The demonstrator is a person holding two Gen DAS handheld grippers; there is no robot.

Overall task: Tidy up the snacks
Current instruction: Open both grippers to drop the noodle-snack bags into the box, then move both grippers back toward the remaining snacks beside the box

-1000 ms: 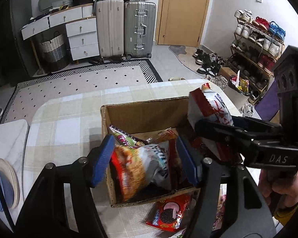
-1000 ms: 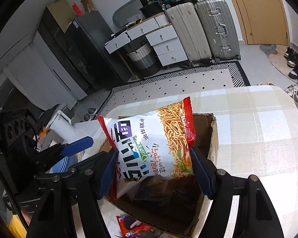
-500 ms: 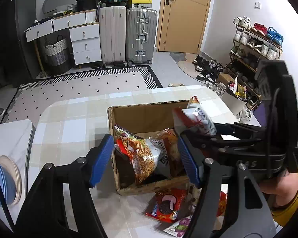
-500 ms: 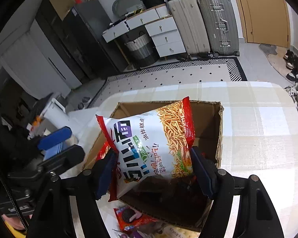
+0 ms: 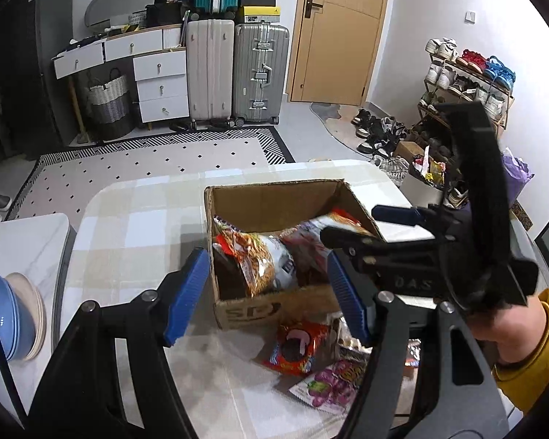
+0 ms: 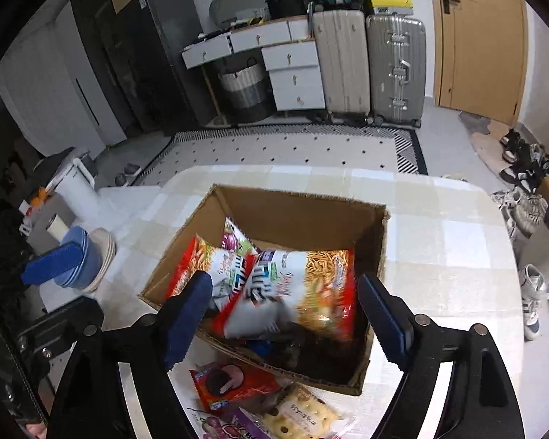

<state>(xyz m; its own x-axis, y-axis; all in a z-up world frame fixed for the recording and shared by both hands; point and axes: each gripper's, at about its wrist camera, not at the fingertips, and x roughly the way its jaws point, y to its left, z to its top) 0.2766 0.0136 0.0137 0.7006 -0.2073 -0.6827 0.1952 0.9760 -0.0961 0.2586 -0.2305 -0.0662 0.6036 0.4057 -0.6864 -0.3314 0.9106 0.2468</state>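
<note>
Right gripper (image 6: pixel 285 314): jaws wide apart, nothing between them, hanging over the near end of the box as far as we could see.
Left gripper (image 5: pixel 267 294): also spread open and empty, pointed at the box from the near-left side.
Box (image 6: pixel 300 208): open cardboard one sitting on the checked table (image 6: pixel 439 248), flaps up.
Noodle bag (image 6: pixel 296 289): lay tilted inside the box, leaning on a second red bag (image 6: pixel 197 263) with a purple packet (image 6: pixel 234 237) tucked behind them.
Outside the box: we spotted a red cookie pack (image 6: pixel 230 384) on the table just in front of it, a cracker pack (image 6: pixel 300 413) and a purple candy bag (image 5: pixel 329 384) beside that.
Bowls (image 5: pixel 7 314): stacked off to the left on the white counter, well apart from the box.
</note>
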